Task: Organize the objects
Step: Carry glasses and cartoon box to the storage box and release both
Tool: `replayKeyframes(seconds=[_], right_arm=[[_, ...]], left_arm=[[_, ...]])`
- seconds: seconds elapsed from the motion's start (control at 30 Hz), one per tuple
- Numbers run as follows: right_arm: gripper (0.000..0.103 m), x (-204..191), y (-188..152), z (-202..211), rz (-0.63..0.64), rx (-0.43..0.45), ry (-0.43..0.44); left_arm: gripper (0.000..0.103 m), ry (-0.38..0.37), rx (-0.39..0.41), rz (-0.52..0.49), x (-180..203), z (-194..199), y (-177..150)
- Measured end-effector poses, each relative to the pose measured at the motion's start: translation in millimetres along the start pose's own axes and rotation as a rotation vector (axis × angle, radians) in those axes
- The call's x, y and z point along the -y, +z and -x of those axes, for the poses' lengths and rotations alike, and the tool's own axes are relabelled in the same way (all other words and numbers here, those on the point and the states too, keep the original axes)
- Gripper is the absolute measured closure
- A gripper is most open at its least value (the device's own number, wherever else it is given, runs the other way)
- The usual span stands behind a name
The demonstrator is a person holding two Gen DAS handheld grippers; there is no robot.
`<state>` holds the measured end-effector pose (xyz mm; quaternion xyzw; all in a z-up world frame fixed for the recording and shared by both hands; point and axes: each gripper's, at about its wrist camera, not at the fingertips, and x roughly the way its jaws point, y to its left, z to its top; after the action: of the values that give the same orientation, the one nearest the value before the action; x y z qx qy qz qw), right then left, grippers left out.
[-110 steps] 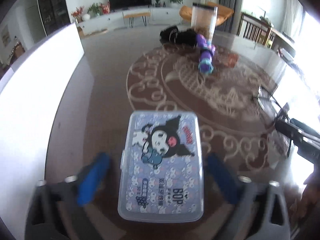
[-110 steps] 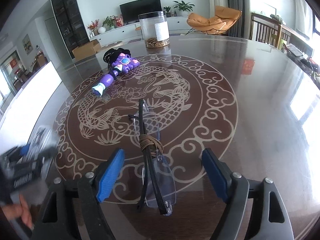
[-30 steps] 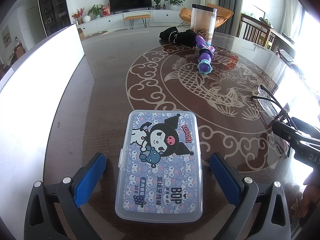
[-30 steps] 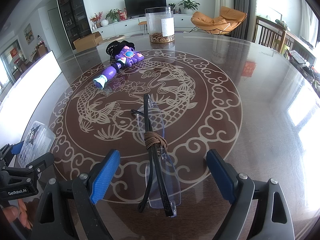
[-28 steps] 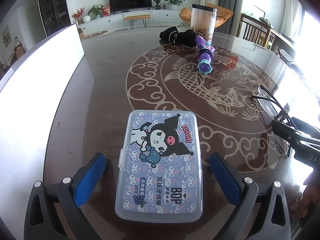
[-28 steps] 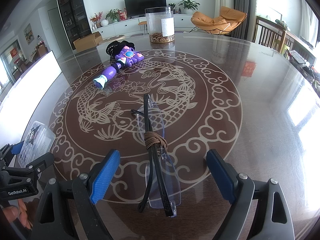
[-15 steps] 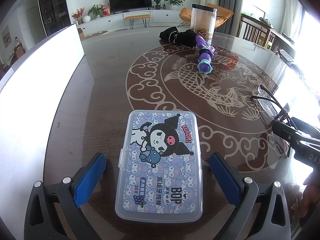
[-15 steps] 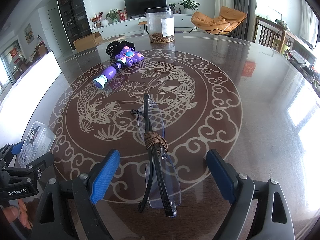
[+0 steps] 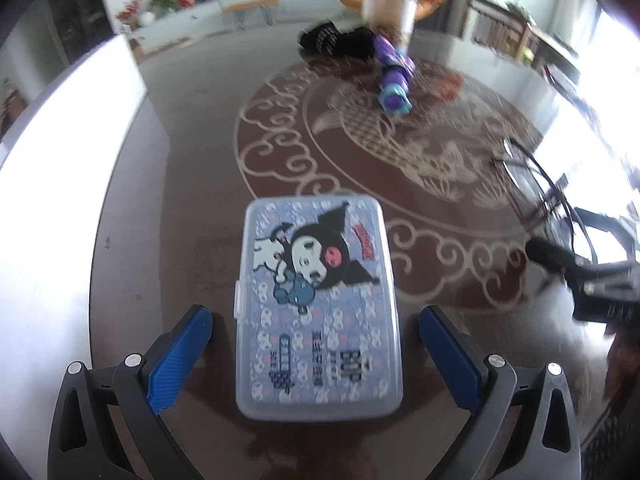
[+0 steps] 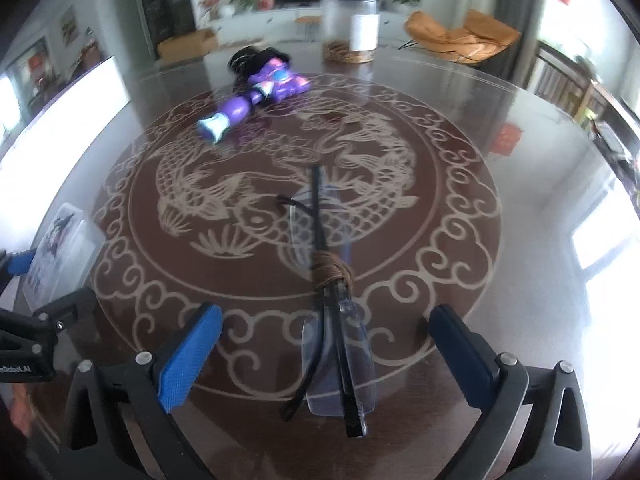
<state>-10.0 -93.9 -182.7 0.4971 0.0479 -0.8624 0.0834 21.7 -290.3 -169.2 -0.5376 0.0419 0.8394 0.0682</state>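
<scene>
A clear plastic box (image 9: 318, 304) with a cartoon lid lies on the round table, between the blue pads of my open left gripper (image 9: 316, 352), which do not touch it. A pair of glasses (image 10: 332, 300) with a brown cord wound round its frame lies between the pads of my open right gripper (image 10: 324, 348), also untouched. The box shows at the left edge of the right wrist view (image 10: 60, 248). The glasses show at the right of the left wrist view (image 9: 536, 184). A purple toy (image 10: 256, 92) lies farther back on the table.
A black cloth item (image 9: 336, 42) and a tall clear jar (image 10: 352, 28) stand at the far side of the table. The table top (image 10: 540, 184) is glass over a dragon pattern. My right gripper's body (image 9: 600, 280) shows at the right of the left wrist view.
Both views have shifted and blurred: both grippers have started moving. The box and glasses sit slightly farther forward between the pads. Both grippers remain open.
</scene>
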Motion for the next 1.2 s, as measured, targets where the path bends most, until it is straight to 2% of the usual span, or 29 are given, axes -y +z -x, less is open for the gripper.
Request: replayKeyframes(seconds=[0.07, 0.1, 0.13, 0.17, 0.2, 0.23, 0.3, 0.37, 0.53, 0.63, 0.7, 0.8, 0.9, 0.97, 1.03, 1.13, 1.17, 1.2], right_arm=[[0.001, -1, 8, -3, 0.007, -0.060, 0.021], [0.006, -2, 13, -3, 0.010, -0.076, 0.031], [0.027, -3, 18, -4, 0.015, -0.081, 0.032], [0.040, -3, 22, -5, 0.017, -0.092, 0.026], [0.079, -4, 27, -3, 0.026, -0.085, -0.006], [0.091, -4, 31, -2, 0.019, -0.090, 0.004], [0.091, -1, 34, 2, -0.003, -0.100, 0.004], [0.091, 0, 31, 13, -0.031, -0.082, 0.031], [0.091, -6, 19, 58, -0.059, -0.025, 0.083], [0.091, -20, 20, 87, -0.059, 0.013, 0.108], [0.091, -39, 29, 108, -0.039, 0.049, 0.142], [0.091, -87, 45, 140, 0.004, 0.109, 0.251], [0.091, -148, 57, 161, 0.051, 0.137, 0.405], [0.091, -198, 61, 172, 0.102, 0.142, 0.517], [0.091, -239, 61, 175, 0.151, 0.131, 0.594], [0.089, -303, 58, 169, 0.248, 0.106, 0.653], [0.086, -321, 55, 163, 0.276, 0.081, 0.674], [0.071, -337, 52, 155, 0.301, 0.040, 0.701]], left_arm=[[0.000, -0.002, -0.014, -0.009, -2, -1, 3], [0.003, 0.003, -0.004, -0.003, -5, -1, 3], [0.023, 0.005, 0.017, 0.002, -8, 2, 3], [0.042, 0.002, 0.046, 0.006, -11, 7, 1], [0.042, 0.012, 0.068, 0.012, -13, 11, 0], [0.042, 0.003, 0.078, 0.020, -17, 13, -1], [0.042, -0.049, 0.104, 0.053, -24, 22, -8], [0.042, -0.062, 0.138, 0.056, -25, 35, -15], [0.042, -0.144, 0.242, 0.070, -24, 84, -27], [0.042, -0.209, 0.308, 0.114, -35, 128, -32], [0.042, -0.212, 0.363, 0.139, -55, 160, -39], [0.042, -0.164, 0.416, 0.198, -101, 199, -52], [0.042, -0.069, 0.422, 0.292, -162, 221, -71], [0.042, 0.008, 0.410, 0.350, -200, 227, -85], [0.042, 0.077, 0.381, 0.403, -235, 226, -99], [0.042, 0.166, 0.300, 0.462, -271, 216, -119], [0.041, 0.193, 0.276, 0.475, -278, 212, -124], [0.041, 0.220, 0.257, 0.484, -284, 208, -129]])
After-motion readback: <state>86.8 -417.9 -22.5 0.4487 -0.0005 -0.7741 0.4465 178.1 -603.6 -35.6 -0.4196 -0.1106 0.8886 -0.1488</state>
